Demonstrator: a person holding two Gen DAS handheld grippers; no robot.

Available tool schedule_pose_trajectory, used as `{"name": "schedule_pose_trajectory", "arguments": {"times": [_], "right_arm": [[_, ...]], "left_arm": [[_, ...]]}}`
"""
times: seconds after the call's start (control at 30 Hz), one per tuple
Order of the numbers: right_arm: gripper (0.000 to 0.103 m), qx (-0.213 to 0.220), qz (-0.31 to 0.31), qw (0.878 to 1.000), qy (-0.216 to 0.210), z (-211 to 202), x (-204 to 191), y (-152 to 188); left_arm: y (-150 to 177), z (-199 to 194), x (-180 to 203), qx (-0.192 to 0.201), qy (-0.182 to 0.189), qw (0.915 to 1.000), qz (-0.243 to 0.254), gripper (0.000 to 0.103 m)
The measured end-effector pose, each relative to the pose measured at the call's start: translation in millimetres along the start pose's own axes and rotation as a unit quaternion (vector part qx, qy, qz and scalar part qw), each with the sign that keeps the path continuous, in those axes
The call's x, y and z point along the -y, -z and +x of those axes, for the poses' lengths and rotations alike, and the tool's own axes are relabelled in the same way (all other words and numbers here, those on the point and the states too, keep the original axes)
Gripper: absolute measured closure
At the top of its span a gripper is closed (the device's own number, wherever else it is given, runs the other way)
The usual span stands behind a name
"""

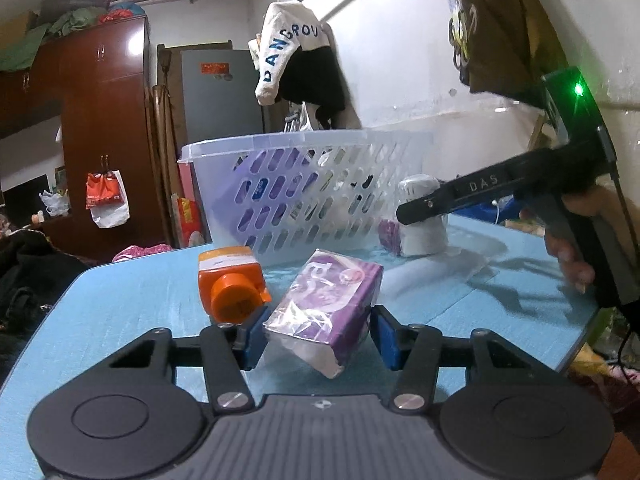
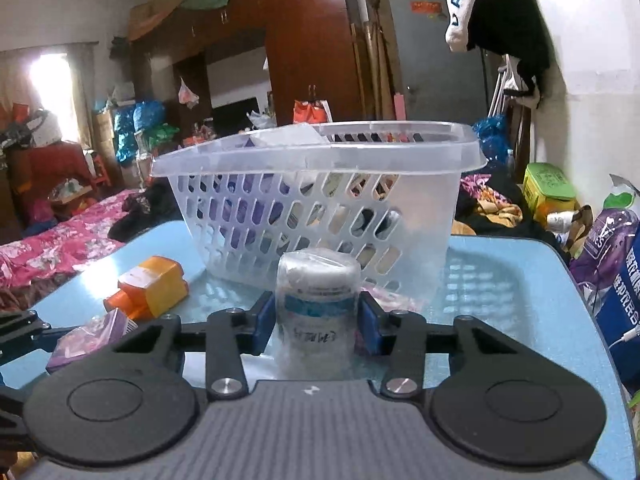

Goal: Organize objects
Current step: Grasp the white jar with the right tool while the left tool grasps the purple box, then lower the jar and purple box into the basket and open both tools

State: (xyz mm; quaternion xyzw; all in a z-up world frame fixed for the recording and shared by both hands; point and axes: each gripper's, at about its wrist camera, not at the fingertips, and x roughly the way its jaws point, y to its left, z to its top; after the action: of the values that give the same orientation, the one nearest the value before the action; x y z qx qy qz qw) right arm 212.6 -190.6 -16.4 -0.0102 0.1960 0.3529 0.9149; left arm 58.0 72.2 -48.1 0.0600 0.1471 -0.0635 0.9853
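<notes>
**Grasps closing, basket part-filled**

Jaws of the left gripper [image 1: 318, 338] flank, without clearly pressing, a purple box [image 1: 328, 304]; the right gripper [image 2: 316, 322] is clamped on a white jar [image 2: 318, 308]. An orange bottle [image 1: 230, 284] remains untouched on the table [image 1: 120, 312]. Some items are already seen inside the basket [image 2: 320, 152].

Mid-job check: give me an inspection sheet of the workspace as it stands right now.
Surface: blue table, glossy, partly bare.
Job's things: clear slotted basket upright at the back, items already inside; purple box, orange bottle lying on its side, white jar upright in front of the basket.
Clutter: a small purple-patterned packet beside the jar.
Grippers: left gripper straddles the purple box, left pad touching, right pad apart; right gripper pads against the white jar's sides.
Cables: a dark cable hangs below the right gripper's handle.
Surroundings: brown wardrobe, clothes hung on the wall, bags beside the table.
</notes>
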Motion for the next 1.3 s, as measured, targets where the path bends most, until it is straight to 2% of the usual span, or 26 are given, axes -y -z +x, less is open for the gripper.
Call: {"name": "schedule_pose_trajectory", "arguments": {"times": [0.13,0.4,0.47,0.6,0.73,0.8,0.87,0.93,0.97,1.1,1.3], "right_arm": [[0.056,0.019,-0.001,1.000,-0.013,-5.4,0.4,-0.4],[0.056,0.086,-0.020,0.996,0.011,-24.6,-8.6,0.1],[0.056,0.093,-0.012,0.996,0.002,-31.4,-7.7,-2.9],[0.056,0.108,-0.012,0.994,-0.007,-49.6,-7.3,-23.9],[0.056,0.117,-0.024,0.993,0.002,-57.7,-8.6,-62.2],[0.056,0.106,-0.026,0.994,0.000,-50.1,-6.1,-87.6],[0.056,0.094,-0.037,0.995,0.015,-36.5,-3.9,-106.8],[0.056,0.076,-0.041,0.995,0.047,-15.6,1.2,-124.8],[0.056,0.064,-0.036,0.996,0.049,-8.4,6.3,-128.1],[0.056,0.011,-0.017,0.999,0.049,25.9,20.4,-138.2],[0.056,-0.014,0.007,0.998,0.057,46.4,31.0,-131.0]], "left_arm": [[-2.8,-2.9,-0.2,0.010,-0.001,0.9999,-0.008,0.045],[-13.3,-7.8,-3.1,0.041,-0.008,0.9982,-0.043,0.045],[-19.8,-8.8,-2.9,0.048,-0.009,0.9979,-0.043,0.045],[-50.6,-12.8,-6.2,0.075,-0.012,0.9962,-0.043,0.045],[-105.4,-0.1,-9.1,0.083,0.001,0.9955,-0.046,0.045],[-137.8,17.7,-9.6,0.075,0.012,0.9955,-0.055,0.045],[-165.1,42.3,-8.3,0.060,0.009,0.9963,-0.061,0.045],[-186.9,75.3,-7.6,0.024,0.022,0.9966,-0.075,0.045],[-193.0,89.4,-5.9,0.009,0.023,0.9967,-0.078,0.045],[-202.2,135.3,-6.5,-0.041,0.018,0.9936,-0.104,0.045],[-196.5,159.8,-11.6,-0.063,0.015,0.9901,-0.125,0.045]]}}
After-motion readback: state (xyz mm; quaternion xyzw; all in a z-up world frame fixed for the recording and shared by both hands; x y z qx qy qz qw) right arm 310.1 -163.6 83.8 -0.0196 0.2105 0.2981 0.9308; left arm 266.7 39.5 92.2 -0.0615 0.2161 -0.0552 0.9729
